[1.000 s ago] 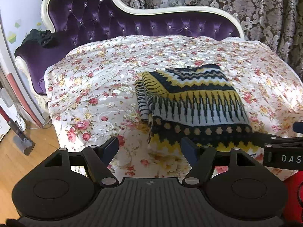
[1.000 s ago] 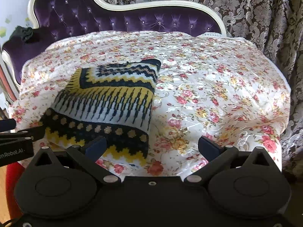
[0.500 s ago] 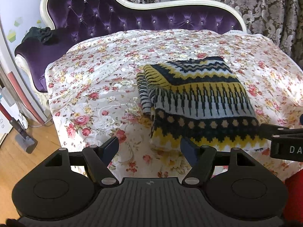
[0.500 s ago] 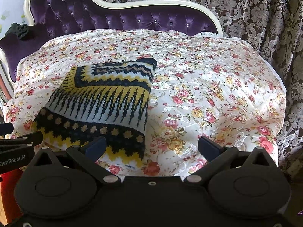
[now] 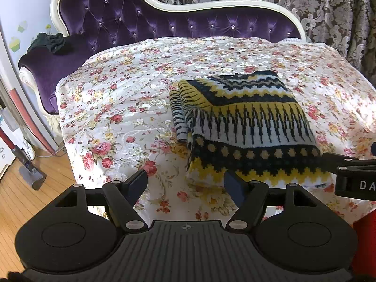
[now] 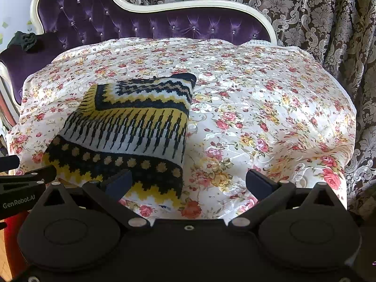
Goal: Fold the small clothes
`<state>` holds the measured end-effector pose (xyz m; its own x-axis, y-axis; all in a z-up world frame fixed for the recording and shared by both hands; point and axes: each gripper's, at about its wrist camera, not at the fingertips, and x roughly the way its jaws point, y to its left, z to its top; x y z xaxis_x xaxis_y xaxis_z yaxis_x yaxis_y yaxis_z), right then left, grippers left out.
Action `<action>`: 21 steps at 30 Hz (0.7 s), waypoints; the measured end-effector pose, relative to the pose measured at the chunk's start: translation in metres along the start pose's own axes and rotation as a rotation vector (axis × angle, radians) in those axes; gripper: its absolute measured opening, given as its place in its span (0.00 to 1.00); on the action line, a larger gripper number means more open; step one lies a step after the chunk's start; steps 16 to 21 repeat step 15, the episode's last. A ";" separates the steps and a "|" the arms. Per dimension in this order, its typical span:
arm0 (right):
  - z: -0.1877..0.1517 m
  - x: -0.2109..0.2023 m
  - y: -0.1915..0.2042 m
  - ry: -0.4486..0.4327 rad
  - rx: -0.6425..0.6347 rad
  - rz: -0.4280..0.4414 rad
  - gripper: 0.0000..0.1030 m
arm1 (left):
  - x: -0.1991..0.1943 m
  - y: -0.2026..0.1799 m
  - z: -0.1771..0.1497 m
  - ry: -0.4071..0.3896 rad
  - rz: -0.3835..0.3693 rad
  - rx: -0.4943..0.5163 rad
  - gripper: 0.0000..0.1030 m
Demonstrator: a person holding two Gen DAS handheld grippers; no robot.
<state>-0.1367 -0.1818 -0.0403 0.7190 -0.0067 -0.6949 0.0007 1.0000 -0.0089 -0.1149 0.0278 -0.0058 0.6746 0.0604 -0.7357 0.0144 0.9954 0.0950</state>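
Note:
A folded knit sweater [image 5: 246,129] in yellow, black and white lies on the floral cover [image 5: 117,122], near its front edge. My left gripper [image 5: 185,181] hovers open just in front of the sweater's near left corner, with nothing between its fingers. In the right wrist view the sweater [image 6: 131,129] sits left of centre on the cover [image 6: 270,129]. My right gripper [image 6: 189,178] is open and empty over the sweater's near right corner. Each gripper shows at the edge of the other's view: the right gripper [image 5: 352,176] and the left gripper [image 6: 23,181].
A purple tufted backrest [image 5: 176,23] with a white frame runs behind the cover, and patterned curtains [image 6: 317,18] hang beyond. A dark cloth [image 5: 50,42] lies on the armrest. A floor cleaner [image 5: 28,171] stands on the wooden floor at left. Something red [image 5: 366,242] is at lower right.
Both views have shifted only slightly. The sweater lies as before and both grippers stay open.

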 end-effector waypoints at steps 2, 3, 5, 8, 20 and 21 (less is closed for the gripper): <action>0.000 0.000 0.000 0.000 -0.001 0.000 1.00 | 0.000 0.000 0.000 0.000 -0.001 0.001 0.68; 0.000 0.000 0.000 0.000 -0.001 0.001 1.00 | 0.000 0.000 0.000 0.000 -0.001 0.001 0.68; 0.000 0.000 0.001 0.001 0.000 0.001 1.00 | -0.001 -0.001 0.000 0.000 -0.001 0.001 0.68; 0.000 0.000 0.002 0.001 0.001 0.004 1.00 | -0.001 -0.001 0.000 -0.002 -0.002 0.001 0.68; -0.001 0.000 0.002 0.004 0.005 0.010 1.00 | -0.003 -0.001 0.001 -0.002 -0.005 0.002 0.68; -0.001 0.000 0.002 0.004 0.005 0.010 1.00 | -0.003 -0.001 0.001 -0.002 -0.005 0.002 0.68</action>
